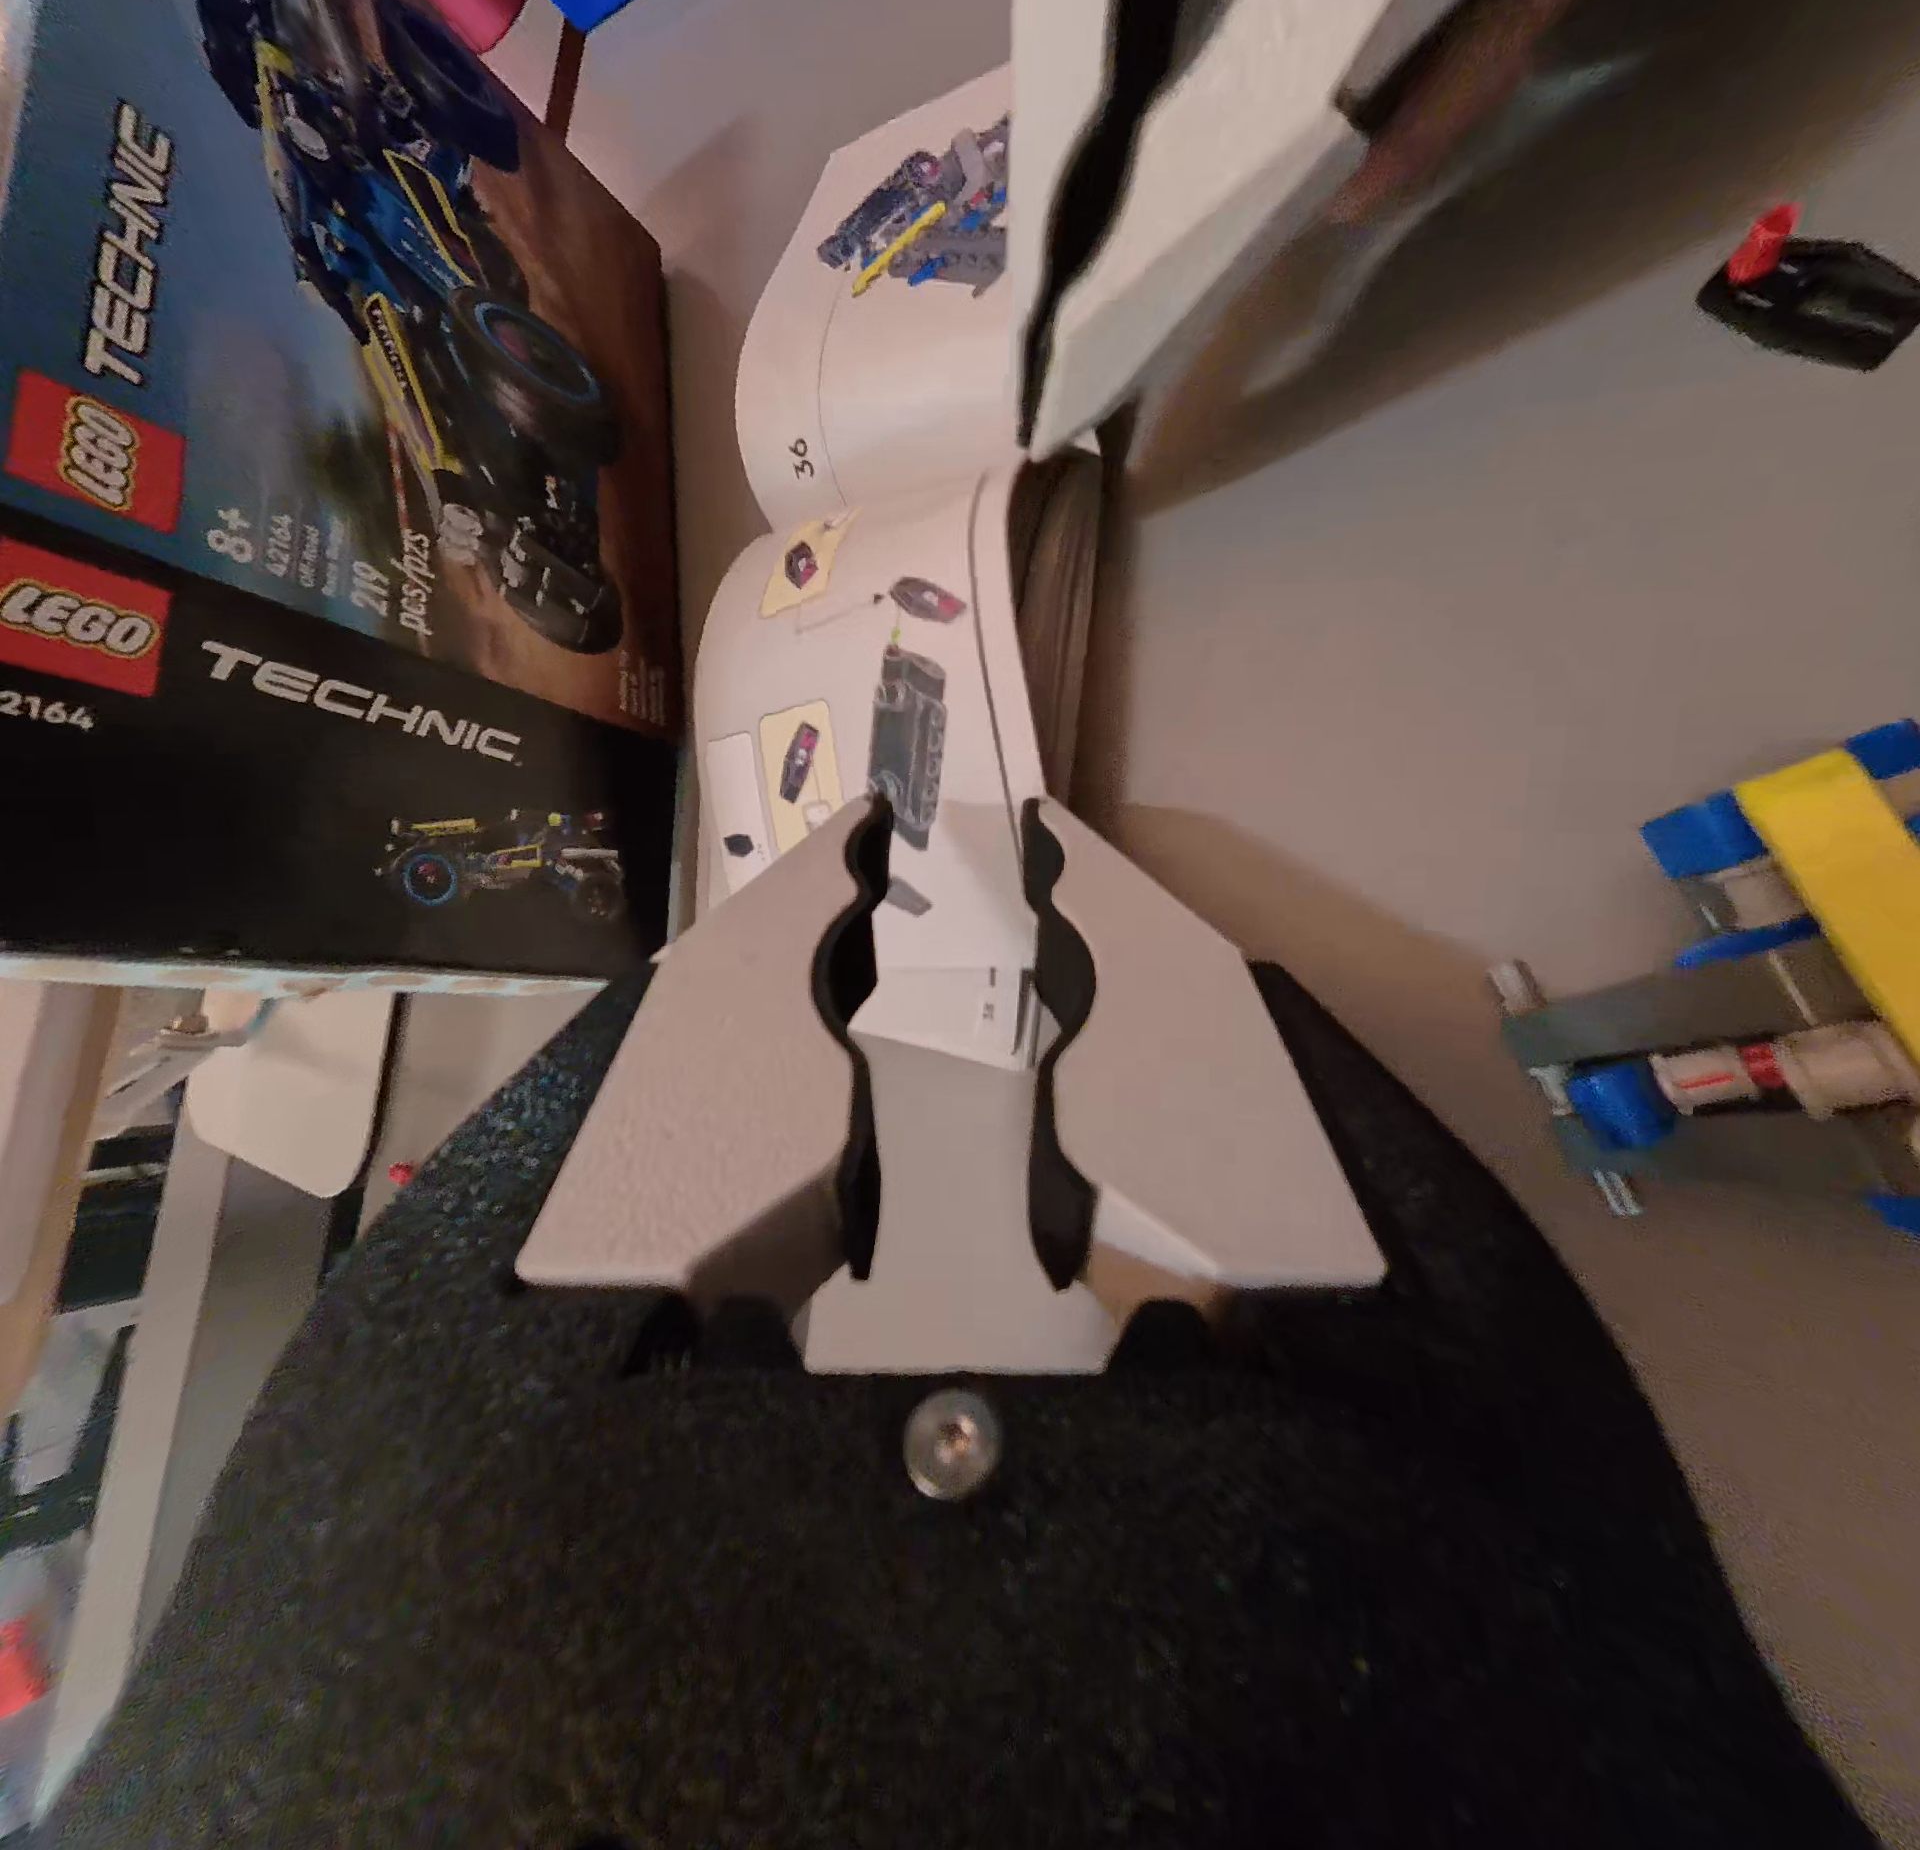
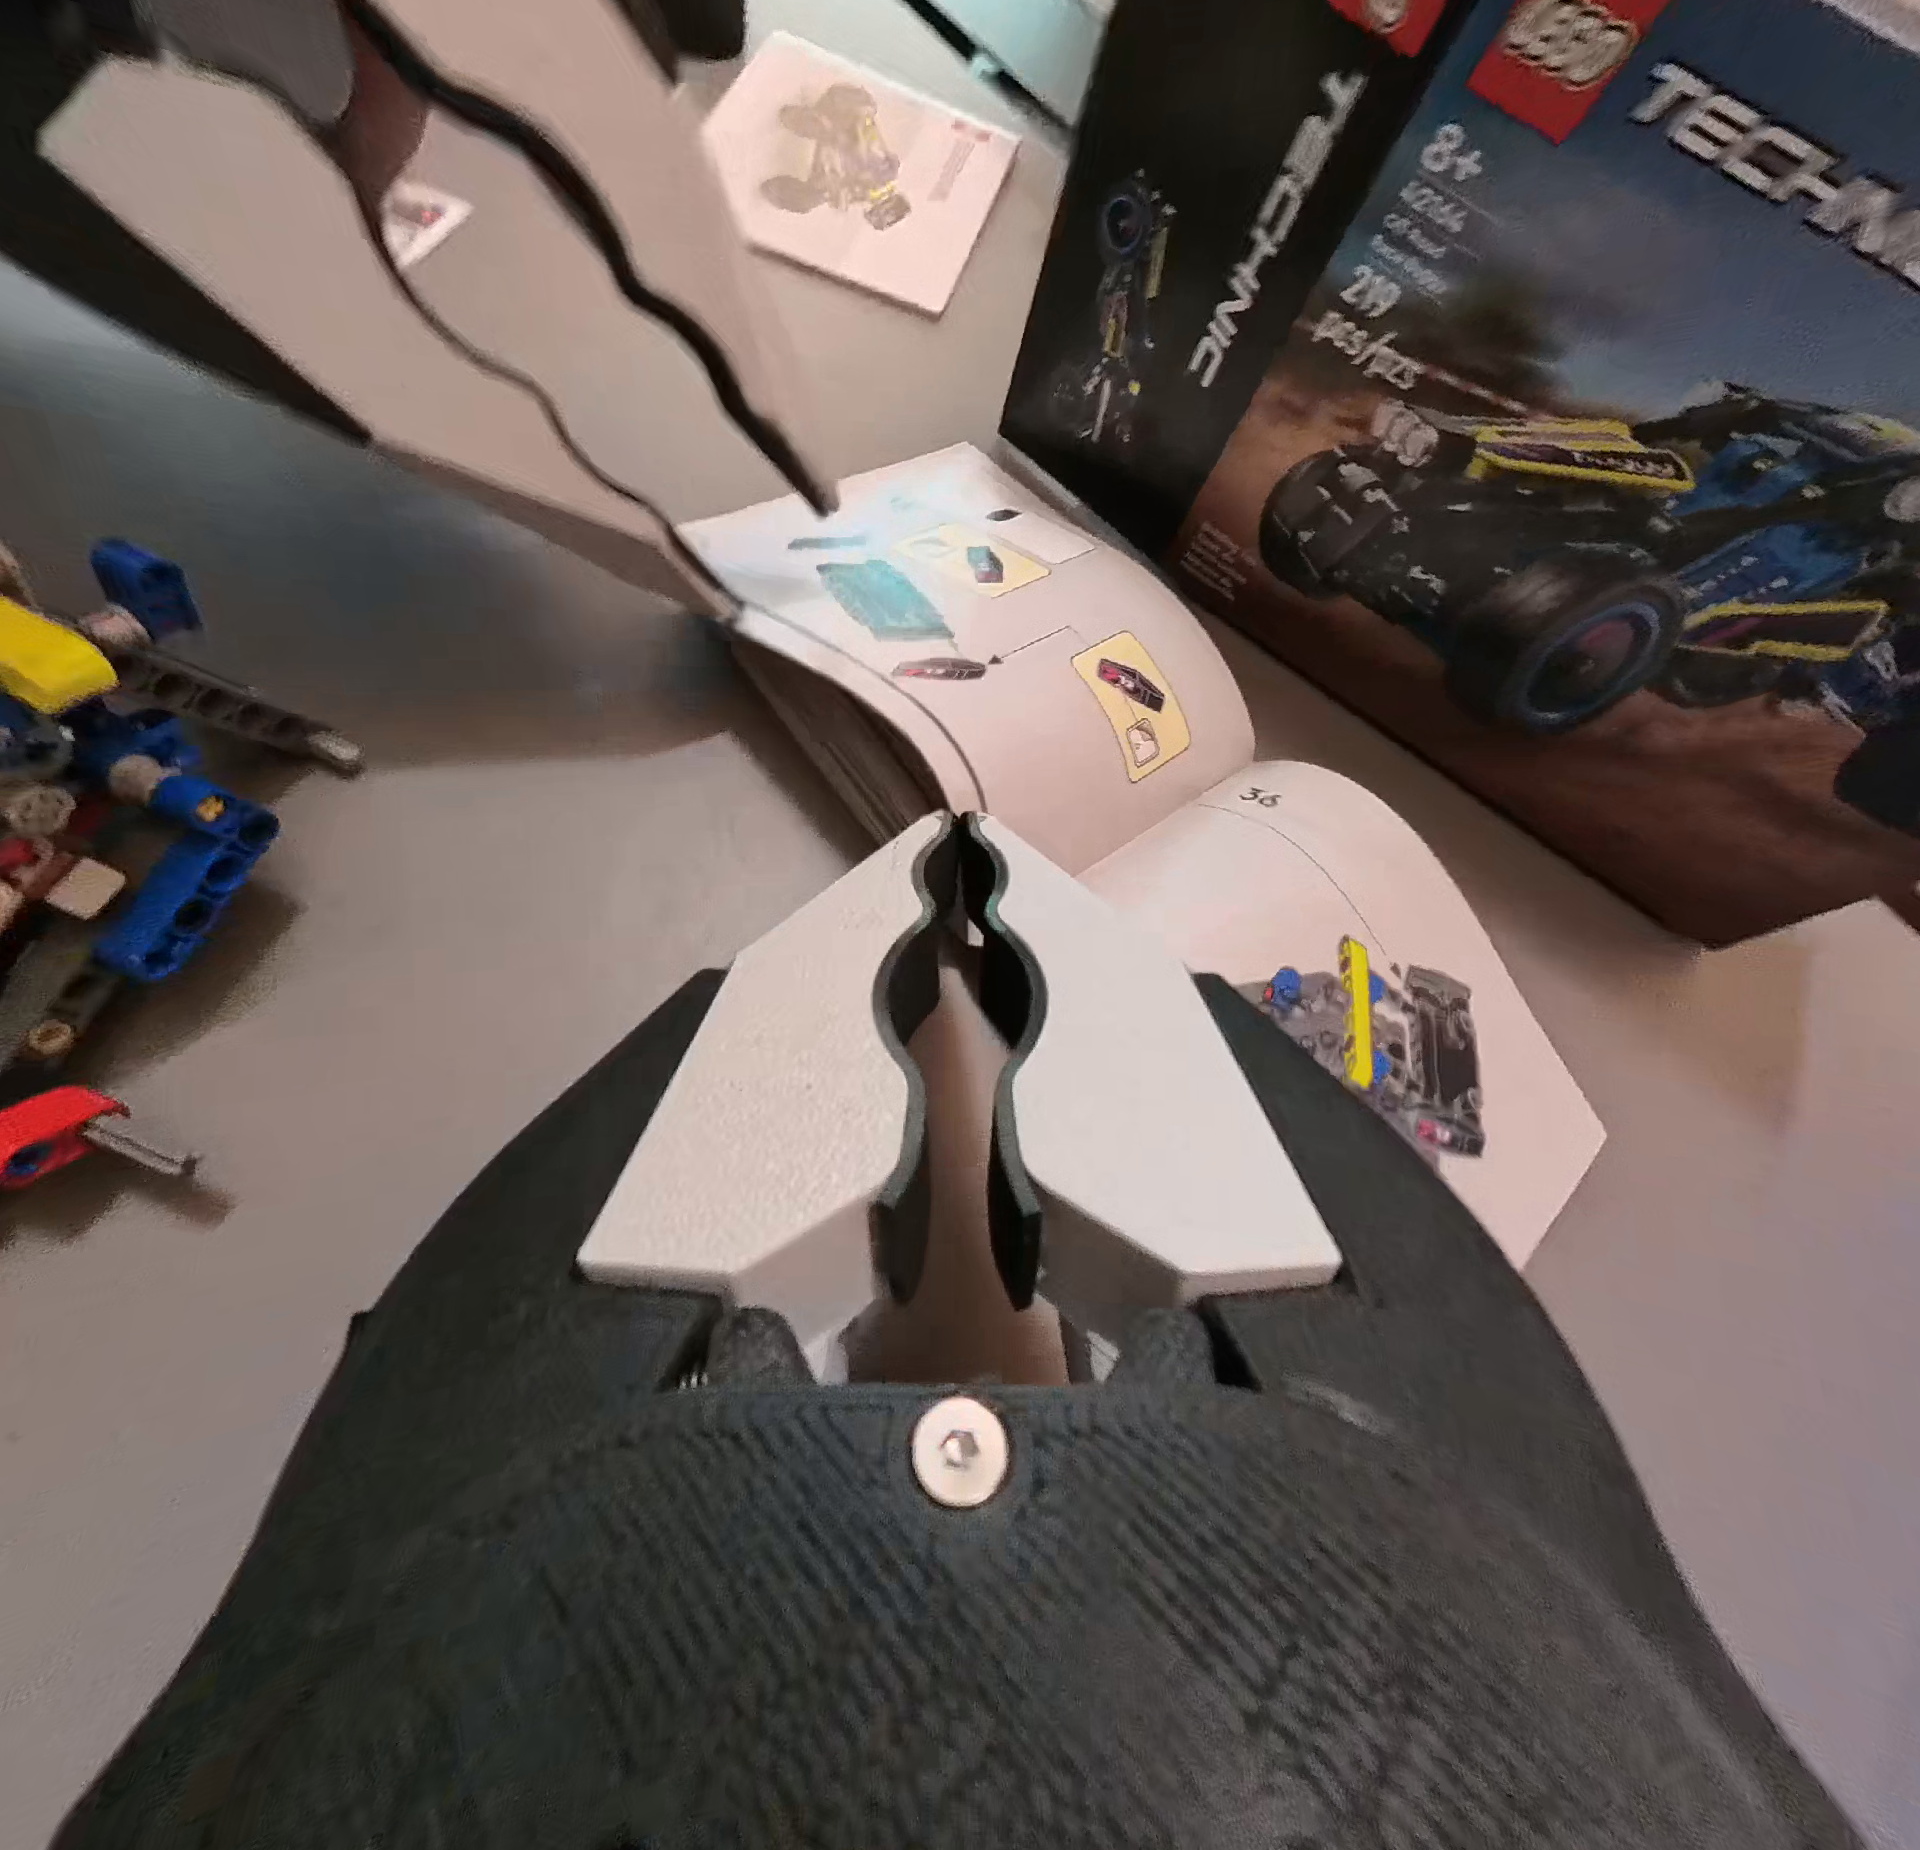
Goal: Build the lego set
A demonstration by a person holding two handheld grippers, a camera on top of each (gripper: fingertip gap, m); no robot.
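My left fingers hang released over the open booklet beside the toy box, right fingers clenched at its page edge, holding a leaf or not I cannot tell, brick model well apart on the counter.

Matt paper booklet, glossy cardboard box, shiny plastic bricks, smooth tabletop.

Left gripper: two pale grey wedge fingers lined with wavy black pads, mounted on a coarse black body bearing a silver screw at 6 o'clock. Right gripper: identical build, black ribbed body, hex-socket screw.
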